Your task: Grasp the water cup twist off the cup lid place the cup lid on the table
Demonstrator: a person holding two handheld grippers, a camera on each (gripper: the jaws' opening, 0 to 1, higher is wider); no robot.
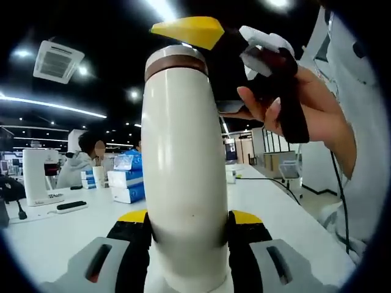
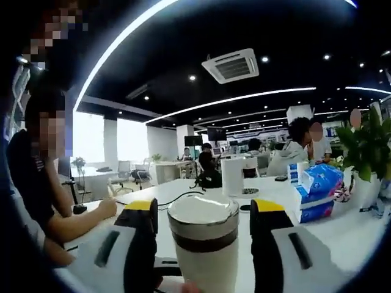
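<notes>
My left gripper point(image 1: 189, 217) is shut on the cream water cup point(image 1: 183, 165), which stands upright between its yellow-tipped black jaws. The cup lid point(image 1: 177, 56), cream with a brown band, is on the cup. One yellow fingertip point(image 1: 189, 30) of the right gripper reaches over the lid, and a hand point(image 1: 293, 104) holds that gripper. In the right gripper view, my right gripper point(image 2: 203, 213) is open with its jaws either side of the lid point(image 2: 203, 213), a narrow gap showing on each side.
A long white table point(image 1: 275, 207) carries blue tissue boxes point(image 1: 125, 186) point(image 2: 317, 192), a white appliance point(image 1: 36, 177), a flat white device point(image 1: 72, 207) and a black cable point(image 2: 183, 196). A plant point(image 2: 366, 146) stands right. A person point(image 2: 43, 183) leans on the table; others sit behind.
</notes>
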